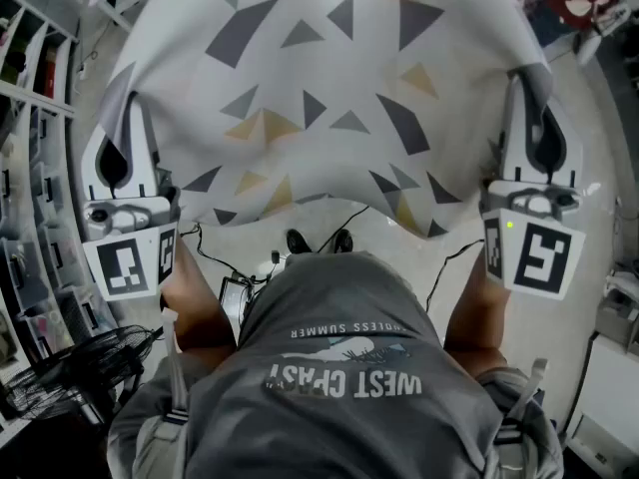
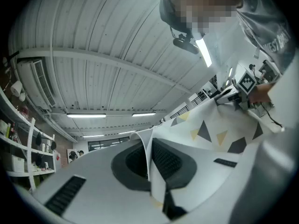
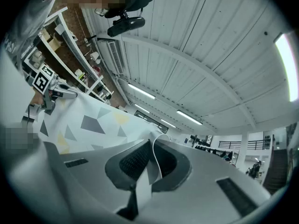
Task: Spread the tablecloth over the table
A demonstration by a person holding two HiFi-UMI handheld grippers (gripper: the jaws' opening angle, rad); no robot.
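Observation:
The tablecloth (image 1: 319,88), white with grey and yellow triangles, hangs stretched in the air between my two grippers and fills the top of the head view. My left gripper (image 1: 126,118) is shut on its left corner. In the left gripper view the cloth edge (image 2: 148,146) stands pinched between the dark pads, and the sheet (image 2: 210,129) runs off toward the right gripper (image 2: 243,84). My right gripper (image 1: 531,93) is shut on the right corner. The right gripper view shows that edge (image 3: 154,155) clamped. The table is hidden under the cloth.
Shelving (image 1: 30,98) runs along the left, with a black wire rack (image 1: 70,367) below it. Cables and a small device (image 1: 240,287) lie on the floor by the person's feet. White equipment (image 1: 609,367) stands at the right. Both gripper views look up at a ribbed ceiling (image 2: 93,55).

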